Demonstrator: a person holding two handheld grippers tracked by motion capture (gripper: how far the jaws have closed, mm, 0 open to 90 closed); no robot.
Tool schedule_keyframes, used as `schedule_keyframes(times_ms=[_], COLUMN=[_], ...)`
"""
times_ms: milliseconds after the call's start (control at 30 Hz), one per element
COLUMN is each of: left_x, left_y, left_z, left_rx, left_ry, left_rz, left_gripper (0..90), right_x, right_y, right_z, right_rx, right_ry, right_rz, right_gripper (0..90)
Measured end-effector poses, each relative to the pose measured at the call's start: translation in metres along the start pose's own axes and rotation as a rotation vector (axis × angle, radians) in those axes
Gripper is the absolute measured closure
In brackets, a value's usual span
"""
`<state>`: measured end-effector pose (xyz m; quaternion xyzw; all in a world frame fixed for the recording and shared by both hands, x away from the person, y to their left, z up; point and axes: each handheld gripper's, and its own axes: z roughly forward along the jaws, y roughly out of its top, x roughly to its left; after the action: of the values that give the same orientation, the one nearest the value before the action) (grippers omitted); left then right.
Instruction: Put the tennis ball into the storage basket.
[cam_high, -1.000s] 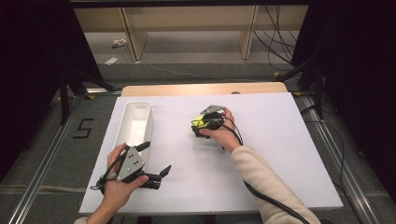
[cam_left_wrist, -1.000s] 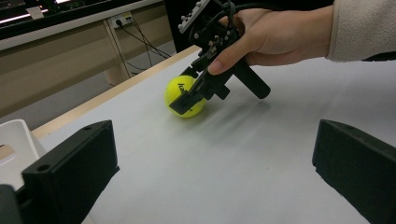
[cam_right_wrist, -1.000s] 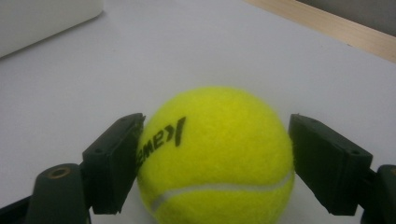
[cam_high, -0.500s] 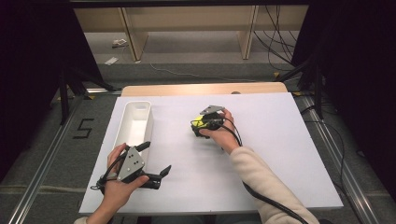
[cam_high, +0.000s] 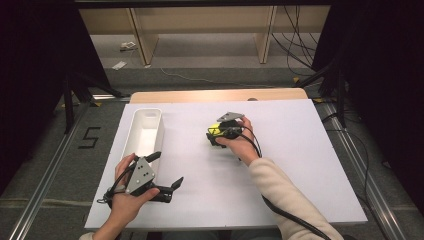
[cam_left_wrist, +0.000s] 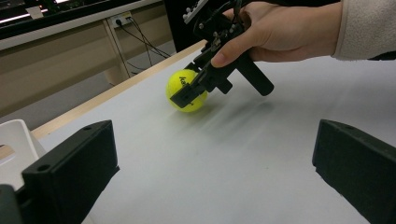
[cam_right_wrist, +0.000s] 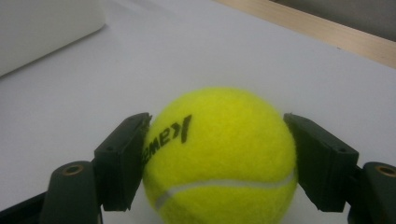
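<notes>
Tennis ball (cam_right_wrist: 219, 156), yellow-green with black lettering and a white seam, sits on the white surface (cam_high: 310, 165) a little beyond its middle, nearer the far wooden edge than the person's side. Right tongs (cam_high: 214, 136) are closed on the ball: in the right gripper view both black jaws press its sides, one at the lettering and one opposite. Ball appears to rest on the surface; a shadow lies directly under it in the left gripper view (cam_left_wrist: 187, 90). Right hand (cam_high: 241, 142) grips the tool from behind, cream sleeve (cam_high: 280, 192) running back toward the near edge, with a black cable (cam_high: 290, 217) trailing alongside it.

Left tongs (cam_high: 165, 170) are open, jaws spread wide with nothing between them. They are held low at the near left part of the surface, well apart from the ball. Left hand (cam_high: 125, 200) holds them from the near side; the grey three-cornered plate (cam_high: 139, 174) faces up. In the left gripper view both jaws frame bare surface, the ball and the right tongs (cam_left_wrist: 189, 91) showing farther off.

White bin (cam_high: 143, 131), long and narrow, lies along the left side of the surface, just beyond the left tongs. Interior looks empty as far as the high view shows.
</notes>
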<state>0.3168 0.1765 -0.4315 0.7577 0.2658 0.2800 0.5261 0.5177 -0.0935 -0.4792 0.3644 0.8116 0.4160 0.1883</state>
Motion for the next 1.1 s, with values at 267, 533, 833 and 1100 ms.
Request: schedule_keyframes(times_ms=[267,533,833,1100], left_x=[0.000,0.000,0.000,0.000], left_y=[0.000,0.000,0.000,0.000], left_z=[0.000,0.000,0.000,0.000], left_rx=[0.000,0.000,0.001,0.002], left_ry=[0.000,0.000,0.001,0.002], left_rz=[0.001,0.001,0.001,0.001], left_gripper=[0.0,0.0,0.0,0.0], right_x=[0.002,0.005,0.009,0.012], right_y=[0.004,0.011,0.017,0.021], right_z=[-0.006,-0.012,-0.017,-0.022], right_rx=[-0.014,-0.037,-0.063,-0.080], right_ry=[0.010,0.025,0.033,0.037], right_rz=[-0.001,0.006,-0.008,-0.013], right_gripper=[26.6,26.6,26.6,26.7])
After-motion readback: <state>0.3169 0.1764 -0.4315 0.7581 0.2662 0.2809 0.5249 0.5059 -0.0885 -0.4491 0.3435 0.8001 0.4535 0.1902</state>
